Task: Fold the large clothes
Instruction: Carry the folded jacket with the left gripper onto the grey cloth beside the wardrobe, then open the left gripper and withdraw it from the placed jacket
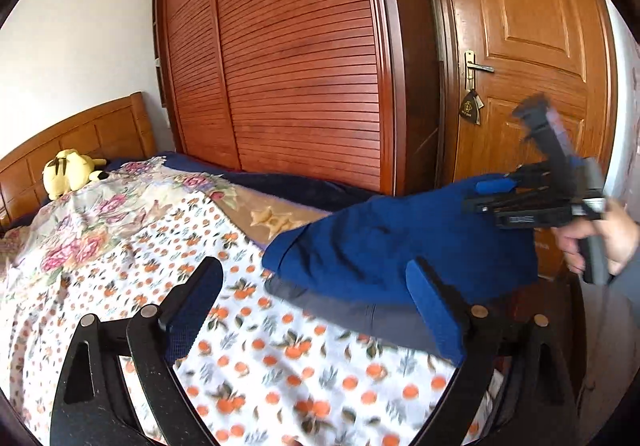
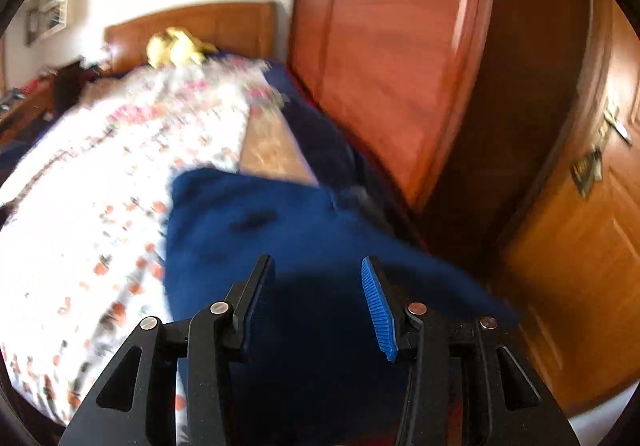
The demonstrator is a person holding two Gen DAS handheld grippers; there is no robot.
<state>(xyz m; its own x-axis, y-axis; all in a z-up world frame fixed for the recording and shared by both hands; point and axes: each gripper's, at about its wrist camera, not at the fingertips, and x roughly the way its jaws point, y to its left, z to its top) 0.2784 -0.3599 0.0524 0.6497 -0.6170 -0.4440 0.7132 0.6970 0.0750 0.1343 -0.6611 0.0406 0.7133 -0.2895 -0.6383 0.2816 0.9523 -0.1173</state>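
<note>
A dark blue garment [image 1: 384,242] lies folded over at the near right end of the bed; it also shows in the right wrist view [image 2: 256,222], blurred. A grey part [image 1: 360,310] shows under its near edge. My left gripper [image 1: 316,286] is open and empty, its fingers wide apart above the bedspread and the garment's near edge. My right gripper [image 2: 318,286] is open above the garment with nothing between its pads. In the left wrist view the right gripper [image 1: 496,184] hovers at the garment's right end, held by a hand.
The bed carries a white bedspread with orange fruit print [image 1: 256,362] and a floral blanket [image 1: 92,222]. A yellow plush toy [image 1: 68,172] sits by the wooden headboard [image 1: 80,134]. A slatted wardrobe [image 1: 296,58] and a wooden door [image 1: 528,26] stand close behind the bed.
</note>
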